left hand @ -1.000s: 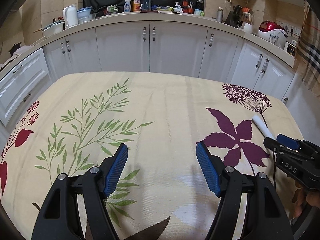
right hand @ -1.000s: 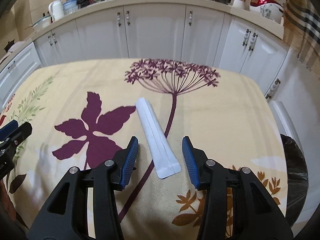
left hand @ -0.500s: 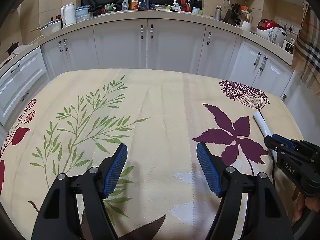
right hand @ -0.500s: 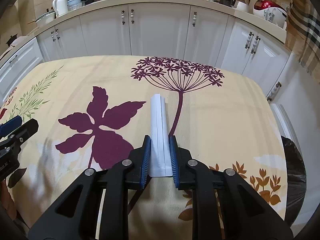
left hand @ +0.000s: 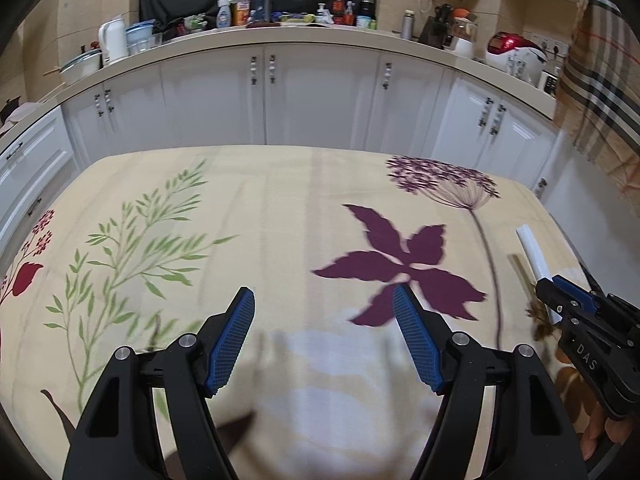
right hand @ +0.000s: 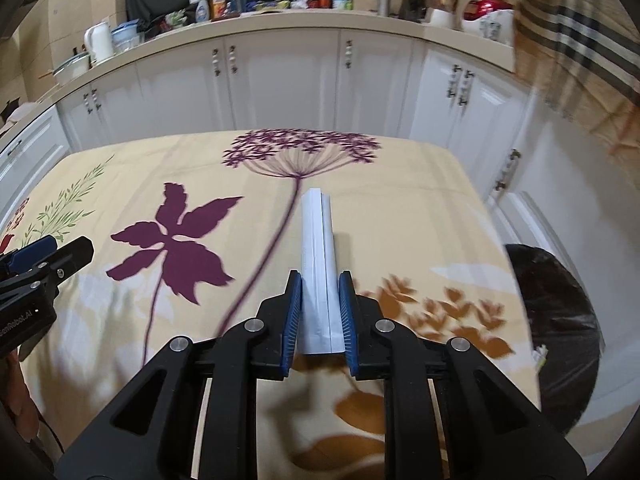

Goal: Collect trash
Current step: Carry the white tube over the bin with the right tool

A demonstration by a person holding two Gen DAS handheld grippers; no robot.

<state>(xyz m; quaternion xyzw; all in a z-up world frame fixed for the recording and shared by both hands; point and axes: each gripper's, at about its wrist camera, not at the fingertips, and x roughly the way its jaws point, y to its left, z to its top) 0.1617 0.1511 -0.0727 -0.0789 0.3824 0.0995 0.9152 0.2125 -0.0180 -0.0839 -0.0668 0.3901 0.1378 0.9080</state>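
Your right hand-held gripper (right hand: pixel 319 316) is clamped on the near end of the white wrapper (right hand: pixel 318 240), held above the floral counter (right hand: pixel 420 216). Your left hand-held gripper (left hand: pixel 323 340) gapes wide, empty. Next, carry it right to the black-lined bin (right hand: pixel 556 320) and let go.

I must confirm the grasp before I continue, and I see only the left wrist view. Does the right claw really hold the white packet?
Observer: Yes. The right claw has just been closing, and both pads now press the white packet between them.
Operator: Is there a place for trash nearby?
Observer: An open black bag stands just past the table's right edge.
Operator: Is anything in it?
Observer: Something small and pale shows inside; I cannot tell what.
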